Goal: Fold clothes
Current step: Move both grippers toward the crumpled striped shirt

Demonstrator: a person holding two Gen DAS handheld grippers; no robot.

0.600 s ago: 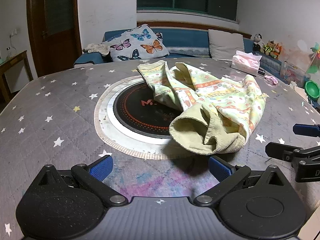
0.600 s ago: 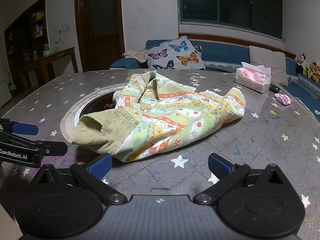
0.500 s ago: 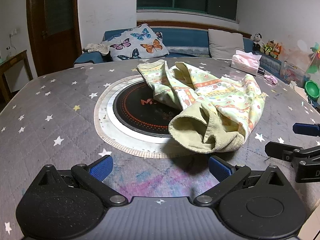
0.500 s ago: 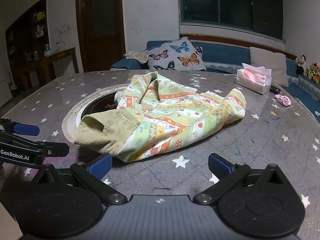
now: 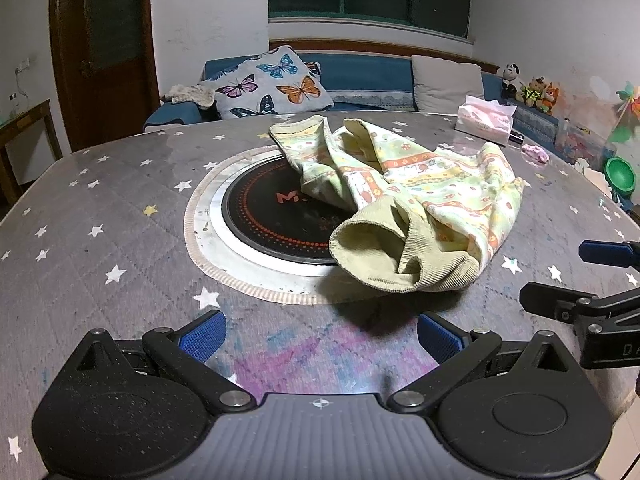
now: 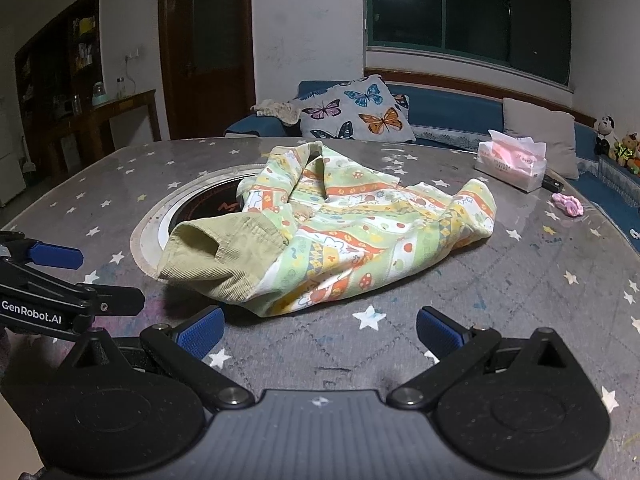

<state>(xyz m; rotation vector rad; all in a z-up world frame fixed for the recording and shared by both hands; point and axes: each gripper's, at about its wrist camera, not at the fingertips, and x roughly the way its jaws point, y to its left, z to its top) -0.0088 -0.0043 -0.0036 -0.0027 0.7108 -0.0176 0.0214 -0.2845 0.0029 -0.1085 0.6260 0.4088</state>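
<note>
Hovering low over the worktop [image 5: 80, 208], both grippers short of the garment [image 6: 360, 236]; left gripper [image 5: 320, 334] and right gripper [image 6: 318, 330] with jaws wide apart, nothing held. Found the garment crumpled mid-worktop, partly draped over the round black hob [image 5: 264, 216], ribbed olive waistband [image 5: 384, 248] bunched at the near edge, patterned legs twisted away toward the tissue box [image 6: 510, 164]. Judged it light, soft, floppy cotton, no stiffness, likely to sag and drag once lifted. Best hold judged at the two waistband corners, thicker ribbing there, one gripper each, then spread flat before any fold
</note>
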